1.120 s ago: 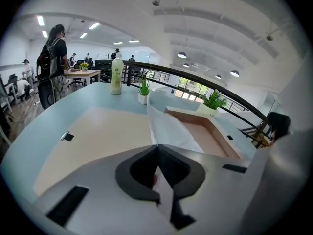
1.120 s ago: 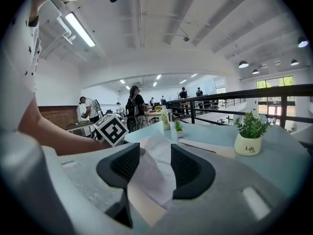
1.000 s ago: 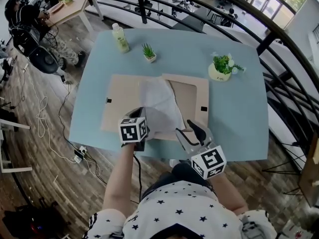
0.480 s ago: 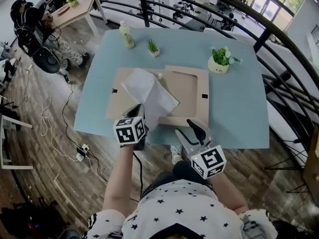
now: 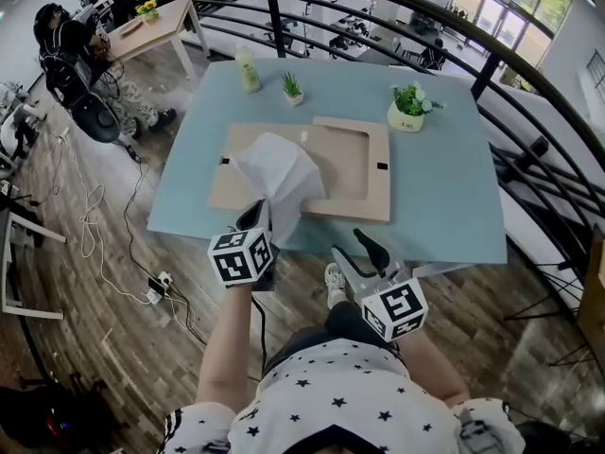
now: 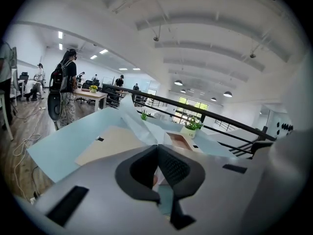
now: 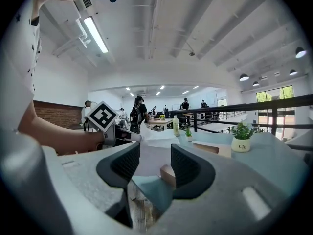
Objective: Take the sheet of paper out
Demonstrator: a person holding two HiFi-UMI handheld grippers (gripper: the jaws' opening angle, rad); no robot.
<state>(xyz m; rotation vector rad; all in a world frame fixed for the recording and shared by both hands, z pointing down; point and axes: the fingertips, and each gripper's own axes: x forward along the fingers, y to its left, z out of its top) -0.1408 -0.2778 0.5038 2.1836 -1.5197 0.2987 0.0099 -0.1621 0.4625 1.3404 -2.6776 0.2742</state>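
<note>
A white sheet of paper (image 5: pixel 279 168) hangs crumpled above a tan cardboard holder (image 5: pixel 357 204) that lies open on the light blue table (image 5: pixel 444 197). My left gripper (image 5: pixel 259 219) is shut on the sheet's near corner, raised over the table's front edge. In the left gripper view the paper (image 6: pixel 137 124) rises from the closed jaws of the left gripper (image 6: pixel 157 151). My right gripper (image 5: pixel 365 246) hovers open and empty just off the front edge, to the right of the sheet. The right gripper view shows the right gripper (image 7: pixel 155 163) with its jaws apart, and the paper (image 7: pixel 159 133) beyond them.
A white potted plant (image 5: pixel 408 108), a small green plant (image 5: pixel 292 89) and a pale bottle (image 5: pixel 249 68) stand along the table's far side. A black railing (image 5: pixel 492 60) curves behind. A person (image 5: pixel 57 36) sits at far left by a wooden table (image 5: pixel 156 22). Cables lie on the floor.
My left gripper has drawn back toward me and risen, pulling the sheet up off the cardboard holder. The right gripper has also drawn back from the holder's near edge, still open.
</note>
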